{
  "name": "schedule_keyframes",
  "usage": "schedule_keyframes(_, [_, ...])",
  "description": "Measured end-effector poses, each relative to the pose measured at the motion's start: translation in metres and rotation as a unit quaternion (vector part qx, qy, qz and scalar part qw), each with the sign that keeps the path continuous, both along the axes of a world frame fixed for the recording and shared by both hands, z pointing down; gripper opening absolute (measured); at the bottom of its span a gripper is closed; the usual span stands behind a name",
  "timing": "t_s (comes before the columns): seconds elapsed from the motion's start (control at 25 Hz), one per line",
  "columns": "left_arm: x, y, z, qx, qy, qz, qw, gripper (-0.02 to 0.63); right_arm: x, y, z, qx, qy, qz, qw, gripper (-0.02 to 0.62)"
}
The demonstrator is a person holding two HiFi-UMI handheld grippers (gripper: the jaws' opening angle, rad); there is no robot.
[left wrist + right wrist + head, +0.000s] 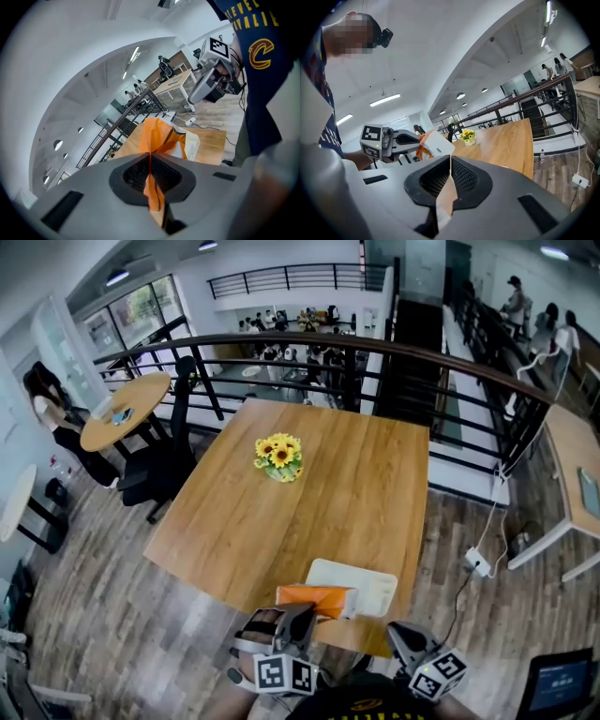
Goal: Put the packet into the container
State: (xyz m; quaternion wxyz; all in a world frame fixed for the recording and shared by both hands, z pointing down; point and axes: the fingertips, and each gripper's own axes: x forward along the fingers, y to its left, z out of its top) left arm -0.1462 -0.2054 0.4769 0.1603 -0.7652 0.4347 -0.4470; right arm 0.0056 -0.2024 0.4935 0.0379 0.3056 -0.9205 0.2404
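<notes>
**A:** Gripping the packet looks like the finished part. Our left gripper (150,159) has its jaws pressed together on a fold of the orange packet (158,135), and the rest of it sticks out beyond them.

**B:** Where do we have it in relation to the container?

**A:** In the head view the packet hangs over the near-left edge of the white container (373,583), which sits at the near edge of the table (309,493). We cannot tell whether the packet touches the container or is just above it.

**B:** So what do we reckon is left?

**A:** We judge that we still need to bring the packet fully over the container, lower it and part the jaws. Nothing is released yet.

**B:** Is there anything in the container?

**A:** The part we can see is bare white, with nothing lying in it. The strip nearest us is hidden behind the packet. It looks shallow to us, more like a tray than a box.

**B:** And our other claw?

**A:** Our right gripper (450,161) has its jaws closed flat against each other with nothing between them. It sits off to the right of the container. The only other thing on the table is a pot of yellow flowers (279,456), well away towards the middle
</notes>
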Motion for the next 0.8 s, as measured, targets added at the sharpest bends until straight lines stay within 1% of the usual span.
schedule_keyframes(0.24, [0.015,-0.037,0.004,-0.008,-0.025,0.0,0.9997,0.008,0.017,-0.038,0.0,0.002,-0.015,-0.005,1.0,0.014])
schedule_keyframes(0.48, [0.024,-0.066,0.019,-0.034,-0.045,0.004,0.9984,0.008,0.03,-0.066,0.005,-0.004,-0.017,-0.007,1.0,0.014])
schedule_keyframes(0.64, [0.021,-0.076,0.035,-0.051,-0.073,0.018,0.9959,0.008,0.028,-0.072,0.01,-0.017,-0.012,-0.007,1.0,0.014])
schedule_keyframes(0.8, [0.021,-0.082,0.05,-0.07,-0.083,0.04,0.9933,0.008,0.024,-0.078,0.014,-0.029,-0.009,0.011,0.999,0.014])
